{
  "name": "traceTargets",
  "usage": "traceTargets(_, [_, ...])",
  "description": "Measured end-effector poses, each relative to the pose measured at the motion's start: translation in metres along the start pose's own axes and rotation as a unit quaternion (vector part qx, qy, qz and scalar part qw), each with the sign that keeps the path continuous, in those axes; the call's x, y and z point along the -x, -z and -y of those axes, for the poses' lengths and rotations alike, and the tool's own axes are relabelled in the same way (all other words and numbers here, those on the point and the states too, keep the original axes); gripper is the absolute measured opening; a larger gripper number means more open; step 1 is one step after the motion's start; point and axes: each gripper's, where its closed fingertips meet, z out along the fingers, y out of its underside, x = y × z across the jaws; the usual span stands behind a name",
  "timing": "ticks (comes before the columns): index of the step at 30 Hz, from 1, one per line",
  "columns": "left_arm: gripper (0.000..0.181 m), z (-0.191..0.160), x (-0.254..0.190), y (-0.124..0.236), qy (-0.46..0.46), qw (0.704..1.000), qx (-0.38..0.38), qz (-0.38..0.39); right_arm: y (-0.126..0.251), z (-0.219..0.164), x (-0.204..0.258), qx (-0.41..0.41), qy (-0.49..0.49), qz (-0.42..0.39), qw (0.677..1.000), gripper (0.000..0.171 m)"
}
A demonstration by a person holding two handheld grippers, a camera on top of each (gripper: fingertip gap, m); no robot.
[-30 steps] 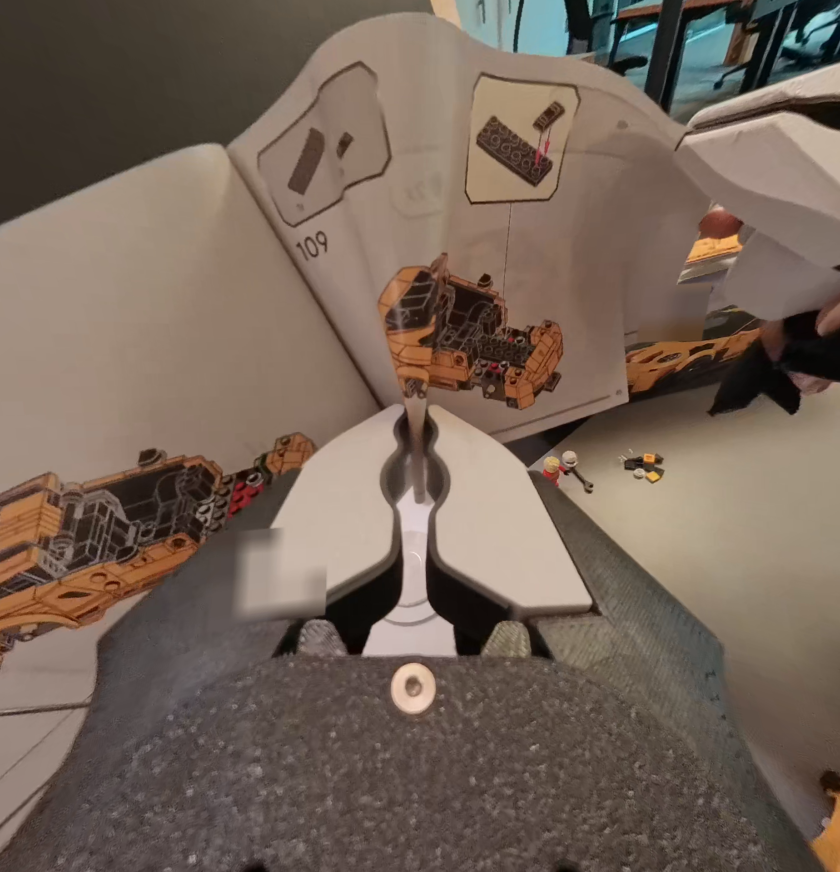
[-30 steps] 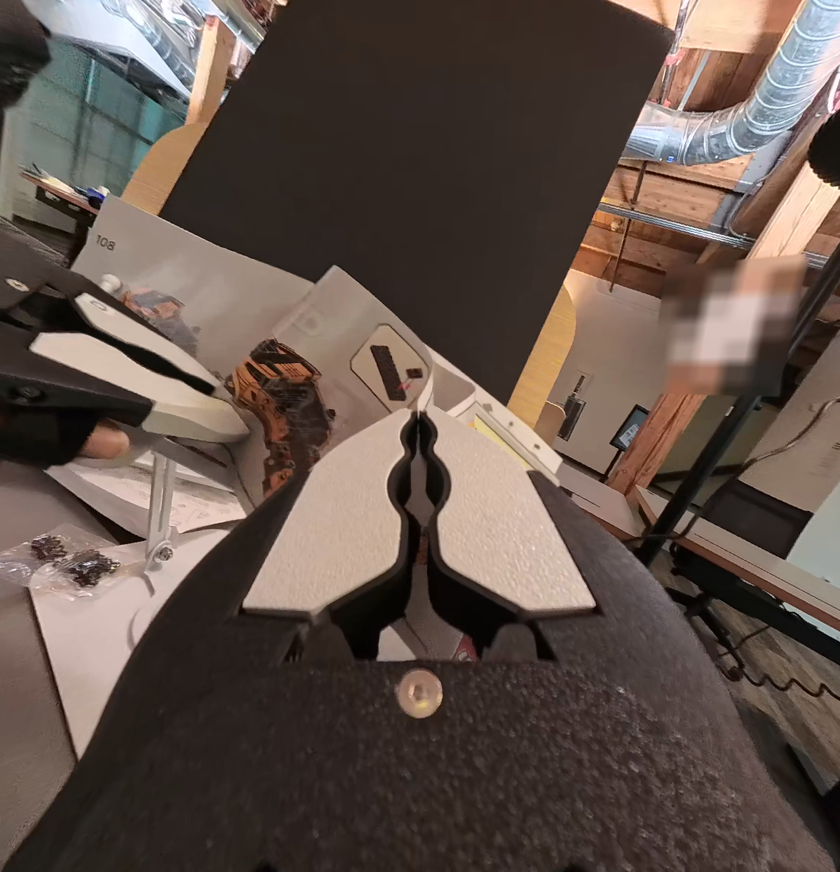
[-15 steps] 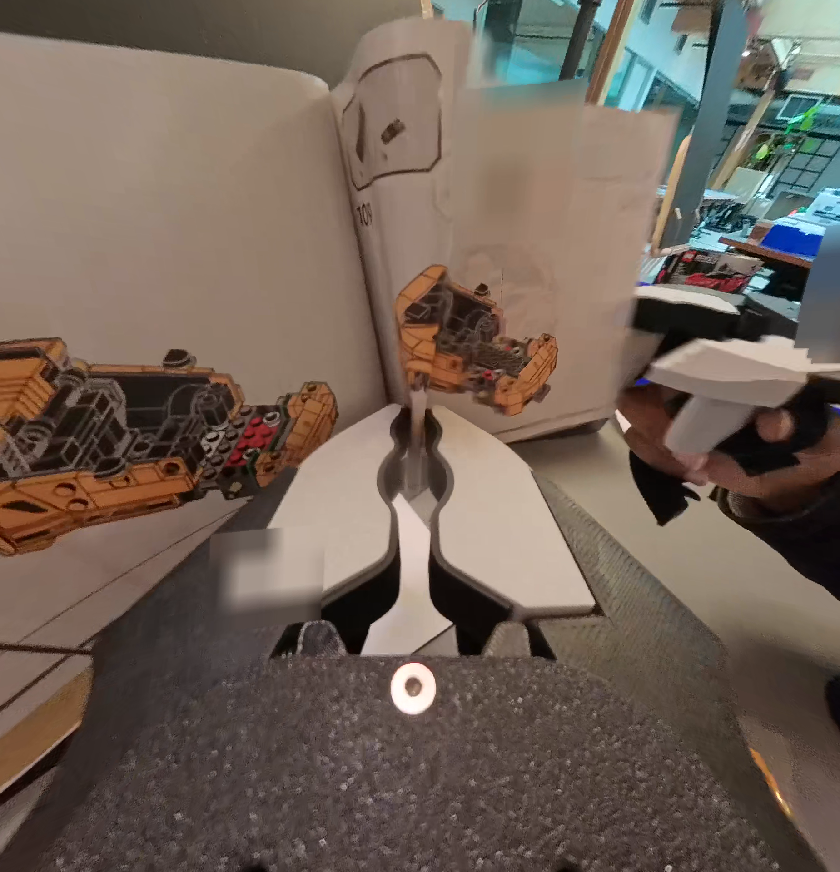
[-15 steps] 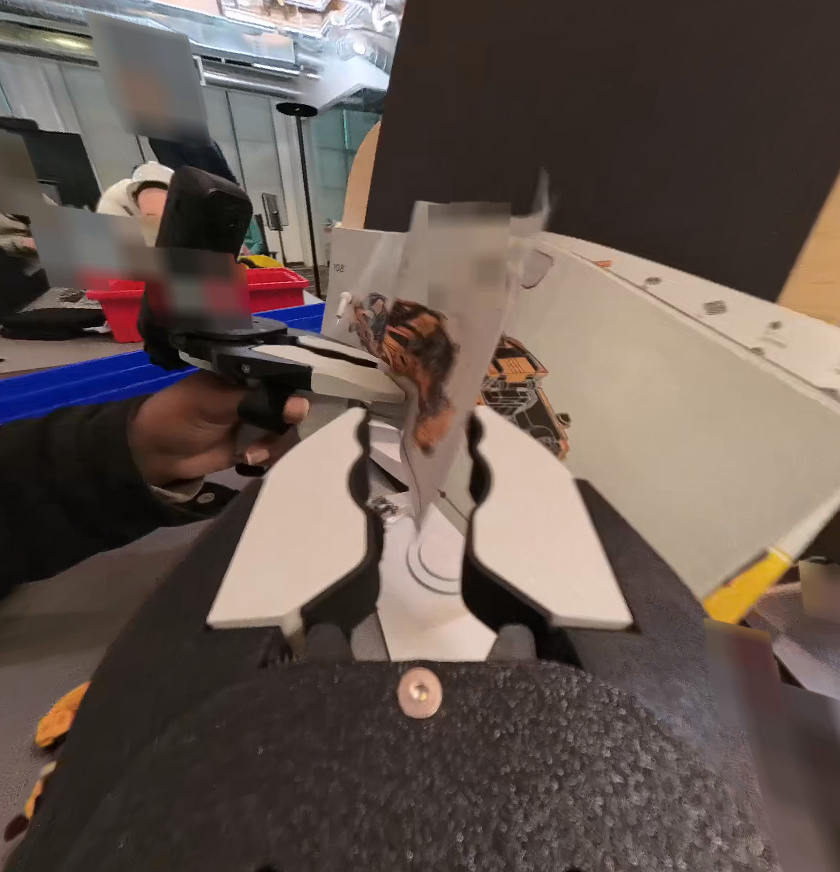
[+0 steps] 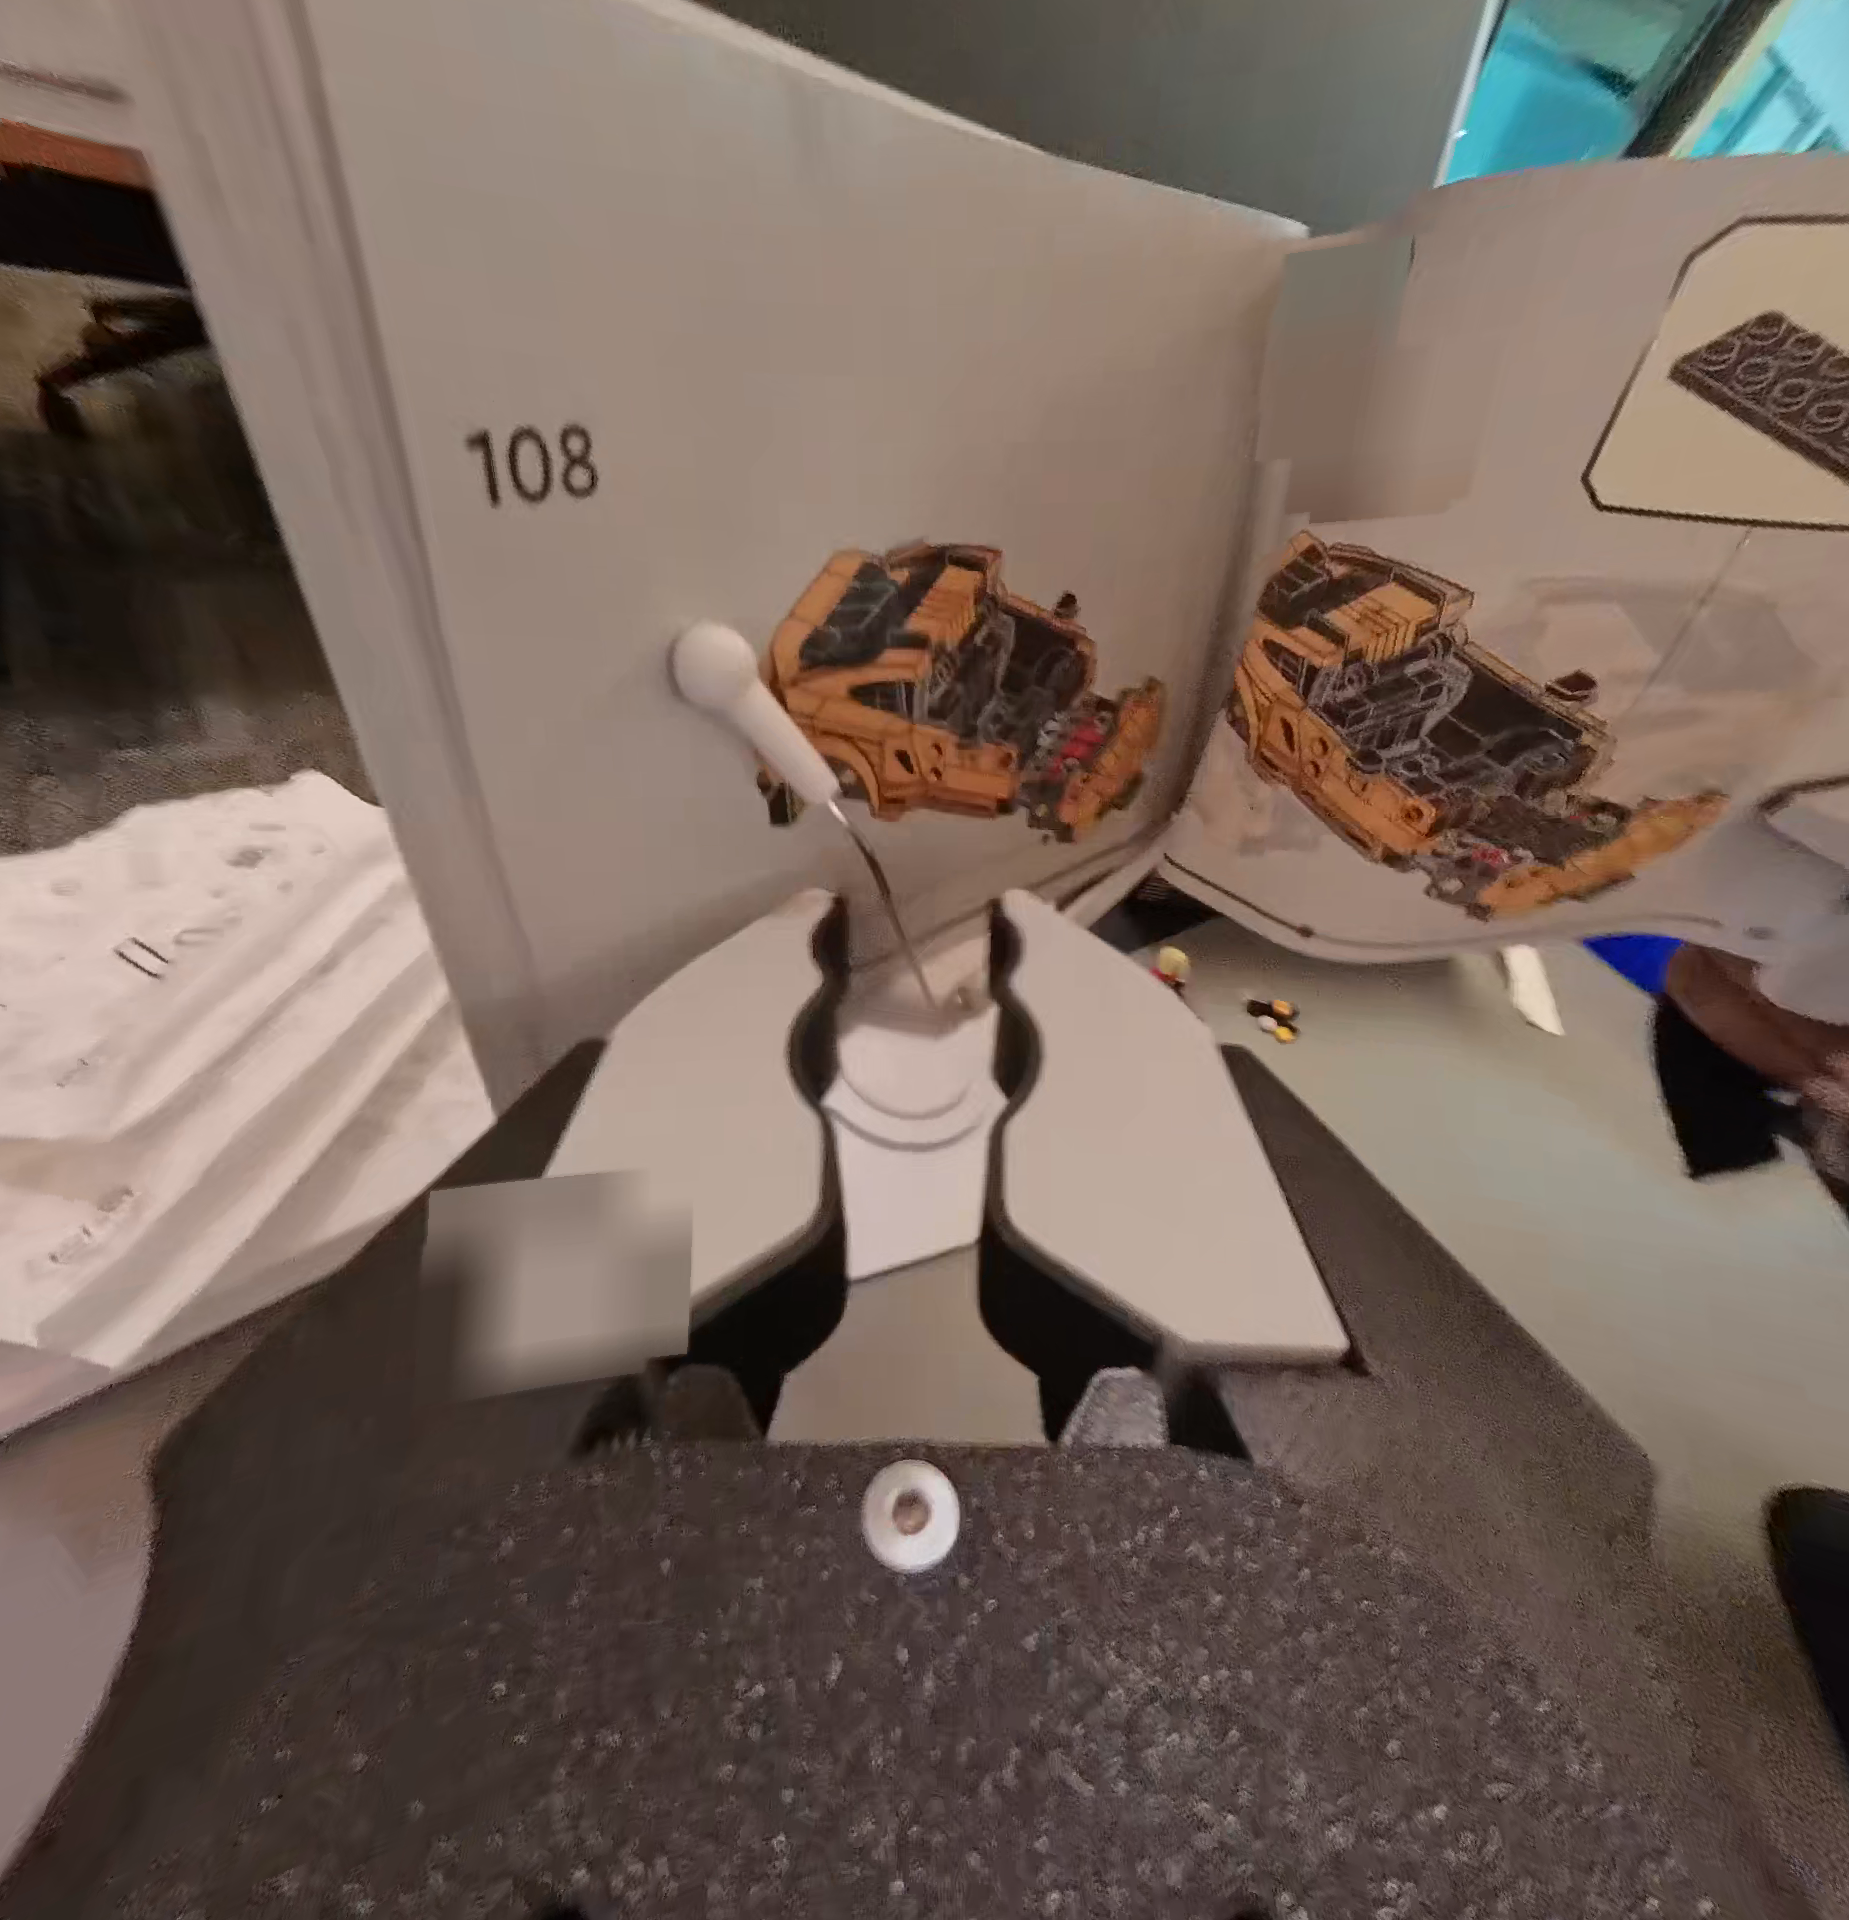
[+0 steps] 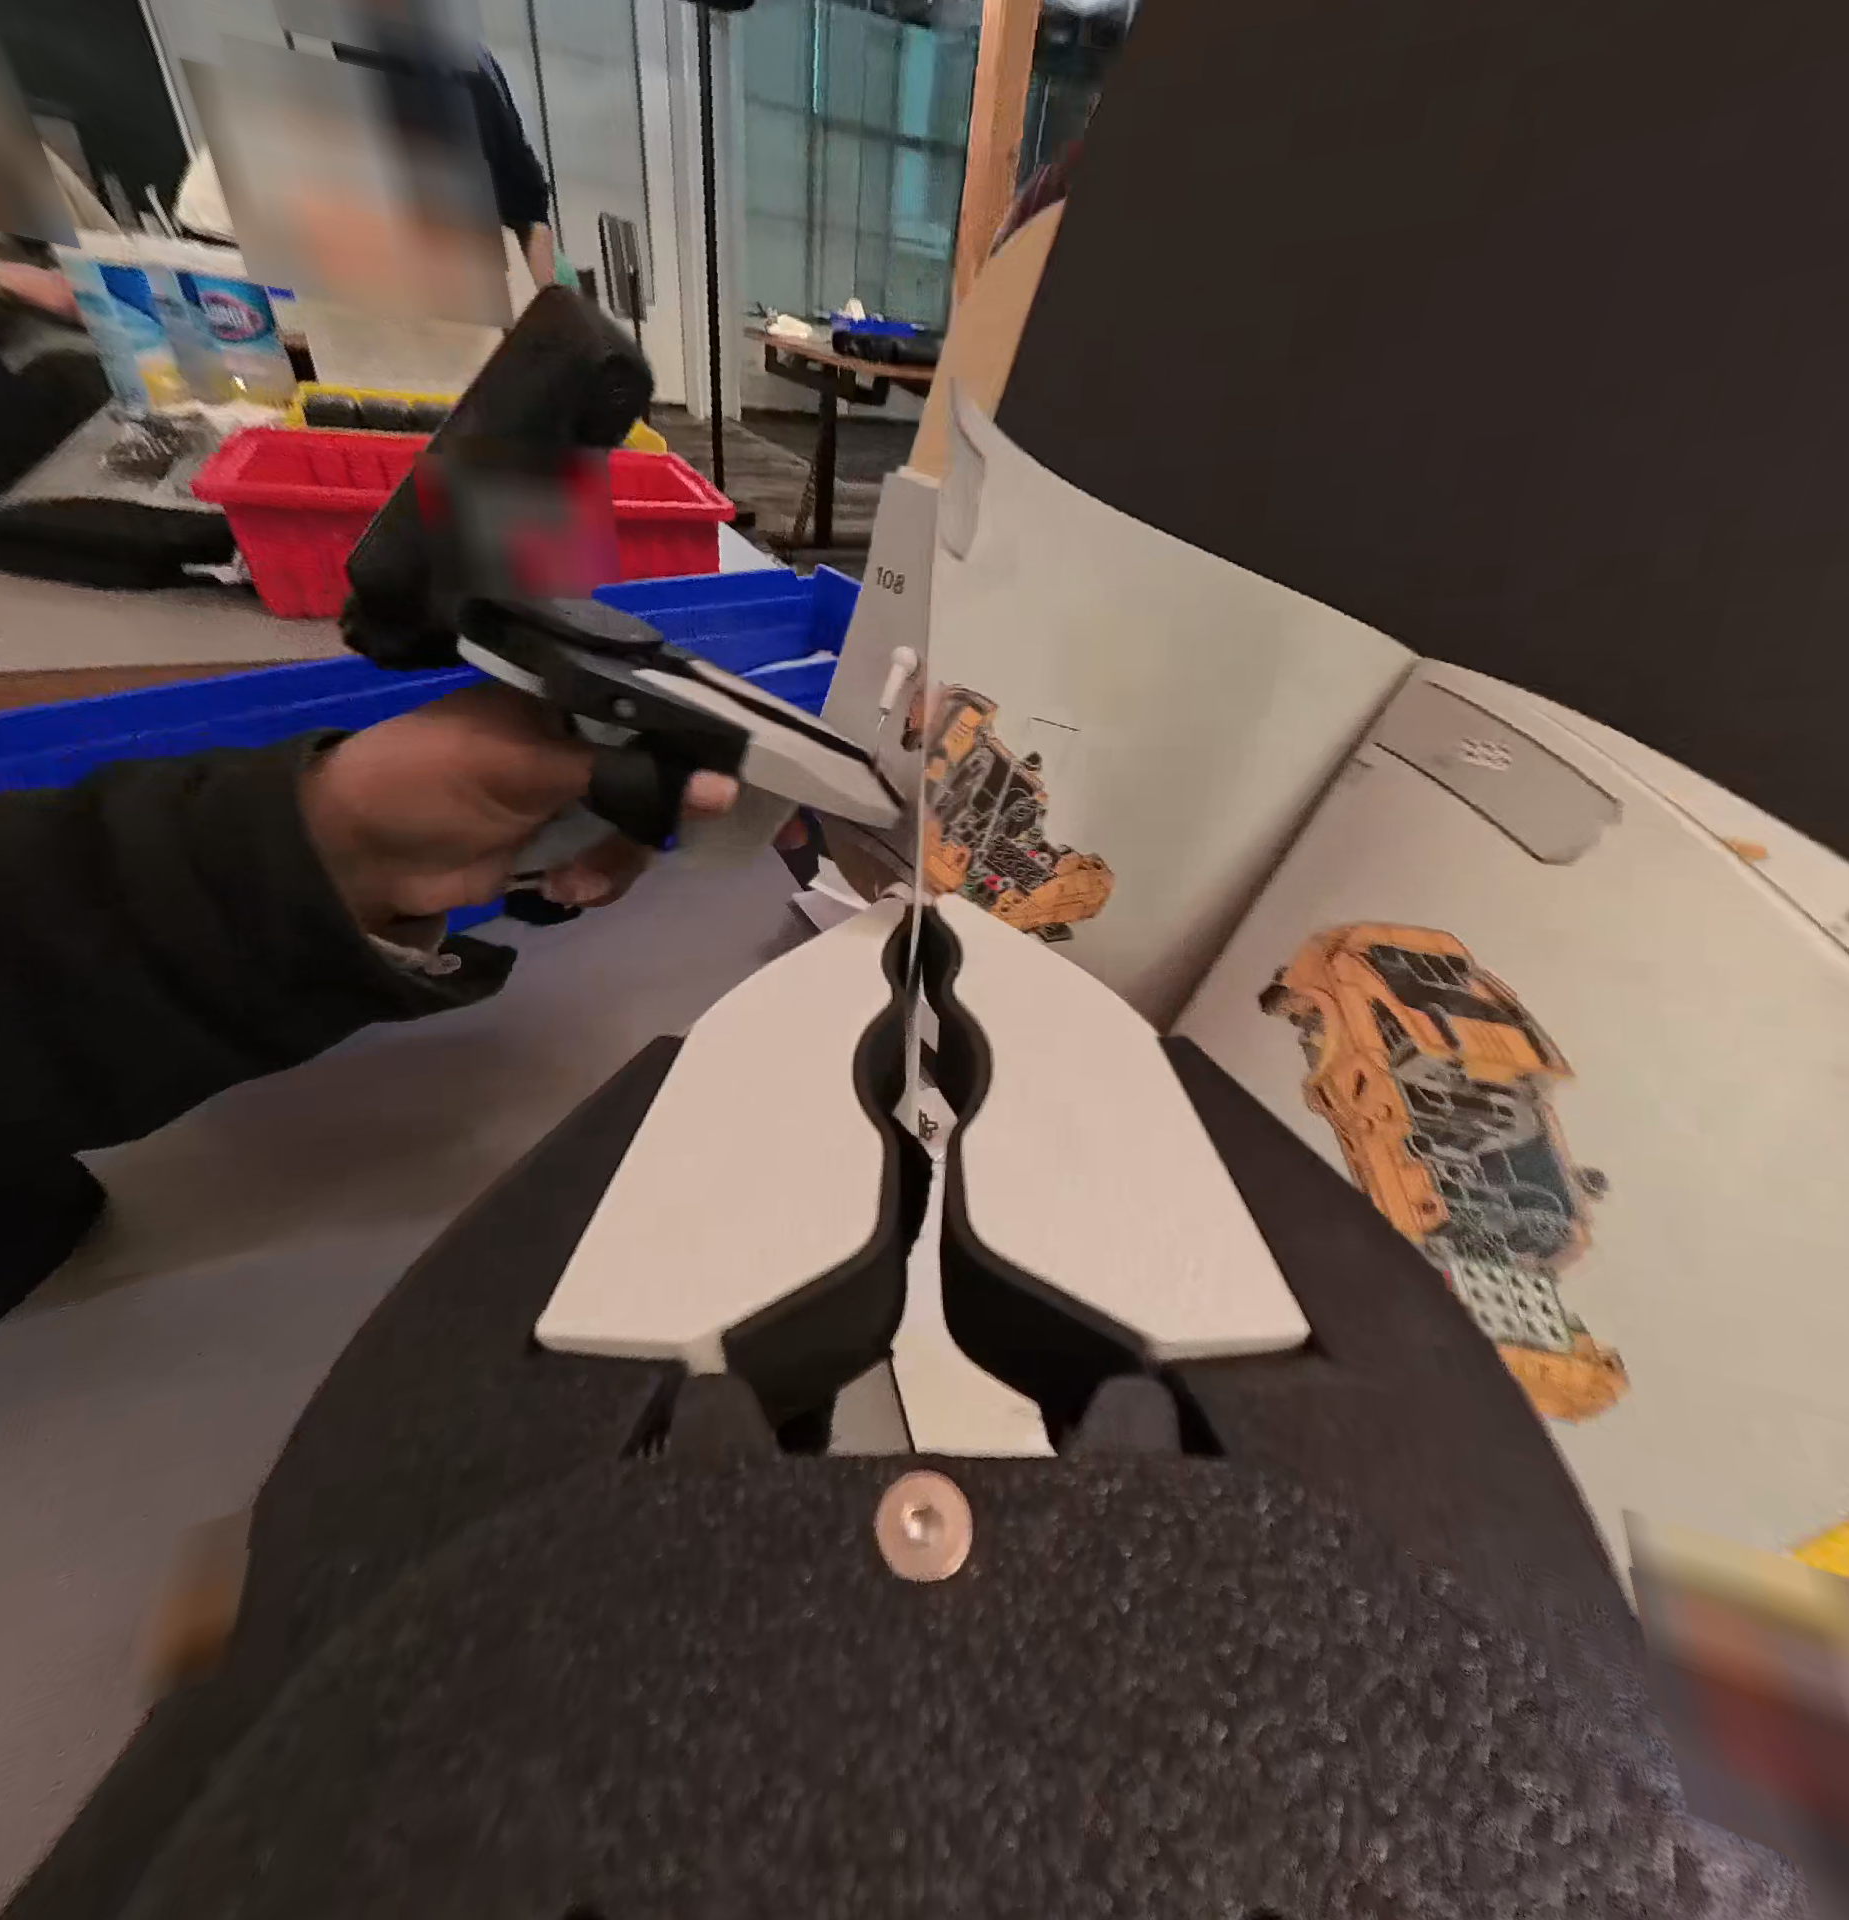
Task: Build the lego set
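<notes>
The instruction booklet (image 5: 795,416) stands open and upright on a stand. My left gripper (image 5: 918,914) is open in front of its lower edge. The stand's wire page holder (image 5: 717,665) with a white tip runs down between the jaws, and the pads do not press on it. My right gripper (image 6: 918,914) is shut on the edge of a booklet page (image 6: 915,831), seen edge-on as a thin white line. That page (image 5: 1522,623) curves to the right in the left wrist view. The left gripper (image 6: 878,805) also shows in the right wrist view, its tips beside the page.
Small loose Lego pieces (image 5: 1273,1013) and a minifigure (image 5: 1171,964) lie on the grey table under the page. White plastic bags (image 5: 172,987) lie at the left. Red (image 6: 307,499) and blue (image 6: 224,707) bins stand behind the left hand. A black board (image 6: 1419,312) backs the booklet. There is about 15 cm between the tips of the two grippers.
My left gripper was shut on the page edge and has opened, letting the page go. My right gripper opened around the page half a second ago and has shut on its edge.
</notes>
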Motion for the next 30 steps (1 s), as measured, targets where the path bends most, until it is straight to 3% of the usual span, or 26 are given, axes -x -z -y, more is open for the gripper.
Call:
traceTargets(2, [0.004, 0.005, 0.003, -0.007, -0.012, 1.000, -0.010, 0.018, -0.011, 0.002, 0.008, 0.015, 0.006, 0.002, 1.000, 0.000])
traceTargets(5, [0.003, 0.003, 0.005, -0.003, -0.014, 0.999, -0.037, 0.018, -0.029, 0.003, 0.015, 0.035, 0.005, 0.004, 0.999, 0.000])
traceTargets(10, [0.001, -0.010, 0.010, 0.010, 0.175, 0.969, -0.149, -0.091, -0.084, -0.006, 0.020, 0.074, 0.014, -0.014, 0.997, 0.000])
traceTargets(14, [0.001, -0.017, 0.014, 0.012, 0.241, 0.941, -0.201, -0.130, -0.131, -0.019, 0.022, 0.083, 0.025, -0.036, 0.996, 0.000])
traceTargets(17, [0.001, -0.017, 0.015, 0.011, 0.259, 0.931, -0.216, -0.138, -0.153, -0.022, 0.026, 0.080, 0.076, -0.049, 0.993, 0.009])
traceTargets(19, [0.001, -0.017, 0.015, 0.011, 0.264, 0.929, -0.217, -0.142, -0.162, -0.028, 0.040, 0.088, 0.087, -0.007, 0.992, 0.028])
traceTargets(20, [0.001, -0.017, 0.015, 0.011, 0.266, 0.928, -0.217, -0.144, -0.162, -0.030, 0.047, 0.088, 0.083, 0.019, 0.992, 0.038])
traceTargets(24, [0.001, -0.017, 0.016, 0.011, 0.274, 0.924, -0.220, -0.150, -0.127, -0.005, 0.078, 0.002, 0.071, 0.133, 0.989, 0.044])
traceTargets(26, [0.001, -0.016, 0.016, 0.010, 0.272, 0.924, -0.221, -0.150, -0.100, 0.014, 0.062, -0.043, 0.070, 0.091, 0.993, 0.038])
traceTargets(28, [0.001, -0.016, 0.016, 0.010, 0.273, 0.924, -0.222, -0.150, -0.071, 0.025, 0.021, -0.073, 0.048, -0.014, 0.996, 0.020])
traceTargets(30, [0.001, -0.016, 0.016, 0.010, 0.272, 0.924, -0.224, -0.147, -0.053, 0.011, -0.016, -0.053, 0.009, -0.096, 0.994, 0.005])
